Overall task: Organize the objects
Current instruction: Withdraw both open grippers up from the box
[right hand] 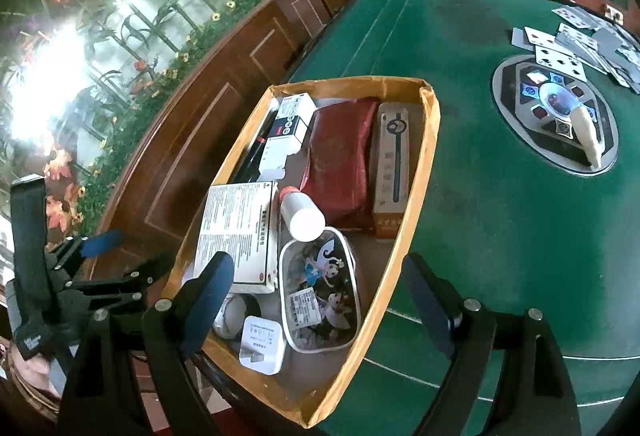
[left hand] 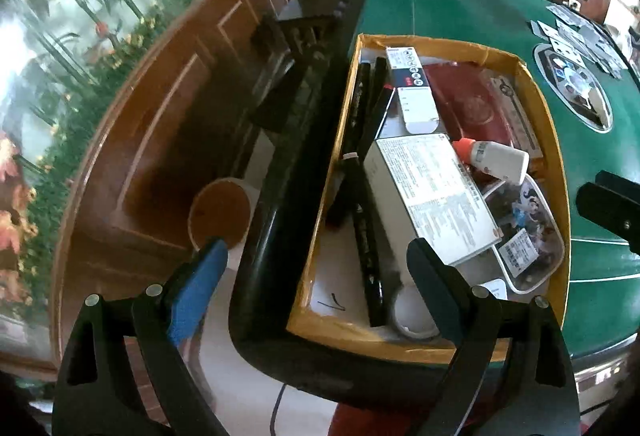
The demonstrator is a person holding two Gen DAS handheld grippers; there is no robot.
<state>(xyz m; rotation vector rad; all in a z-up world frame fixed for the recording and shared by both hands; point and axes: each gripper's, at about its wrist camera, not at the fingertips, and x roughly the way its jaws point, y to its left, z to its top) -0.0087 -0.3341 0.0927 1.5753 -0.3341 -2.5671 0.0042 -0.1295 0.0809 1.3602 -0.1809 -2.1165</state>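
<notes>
Cardboard box (right hand: 428, 139) seemingly flush with table edge (left hand: 280, 220).

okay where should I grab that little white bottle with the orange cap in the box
Take the white bottle across its round body, coming from above. It lies on its side atop other items, its orange cap toward the red pouch, leaving the body exposed.

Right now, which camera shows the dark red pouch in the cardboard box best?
The right wrist view: the dark red pouch lies nearly whole there. The left wrist view shows the pouch partly covered by a white box.
</notes>
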